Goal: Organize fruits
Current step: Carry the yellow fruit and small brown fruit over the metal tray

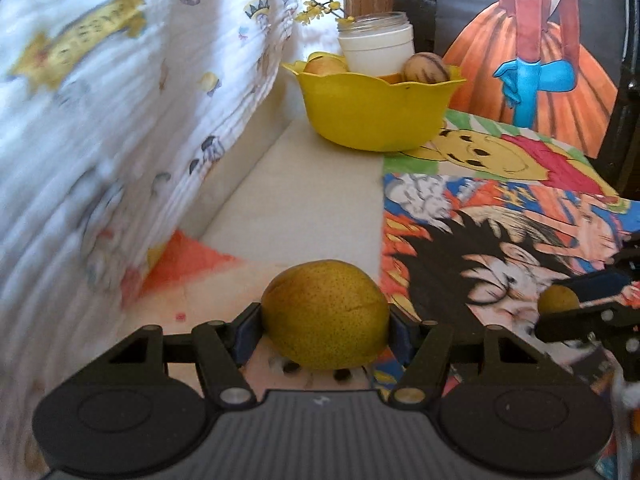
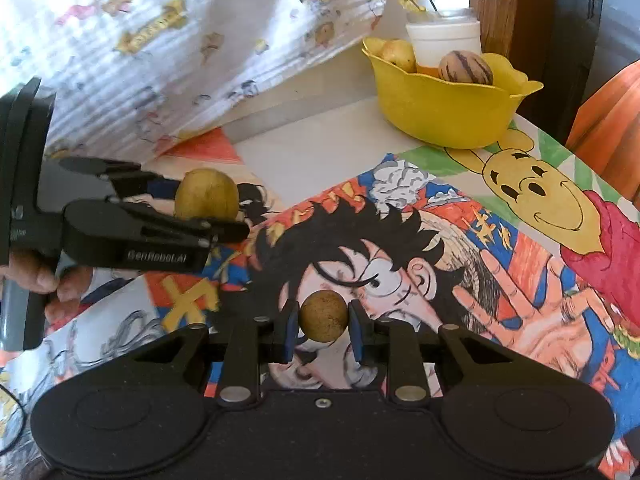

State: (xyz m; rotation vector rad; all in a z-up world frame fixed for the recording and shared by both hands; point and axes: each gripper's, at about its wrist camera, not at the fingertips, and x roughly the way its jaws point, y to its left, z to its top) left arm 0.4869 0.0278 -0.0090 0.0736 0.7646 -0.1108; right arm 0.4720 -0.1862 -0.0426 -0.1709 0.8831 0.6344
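— Left gripper (image 1: pixel 325 320), low in the middle of its frame: squeezed tight on a big round green-yellow pear (image 1: pixel 325 314).

— Right gripper (image 2: pixel 324 330)?

— Low in the middle too. Narrow around a small round brown fruit (image 2: pixel 323 317). Left pad touching; cannot tell about the right pad.

— And the wavy yellow plastic bowl (image 2: pixel 448 112)?

— Upper right of the frame, far back on the surface covered in bright cartoon drawings (image 2: pixel 500 264). Inside: a yellow pear-like fruit (image 2: pixel 398 54), a tan striped fruit (image 2: pixel 466 67), a white foam cup (image 2: pixel 444 46).
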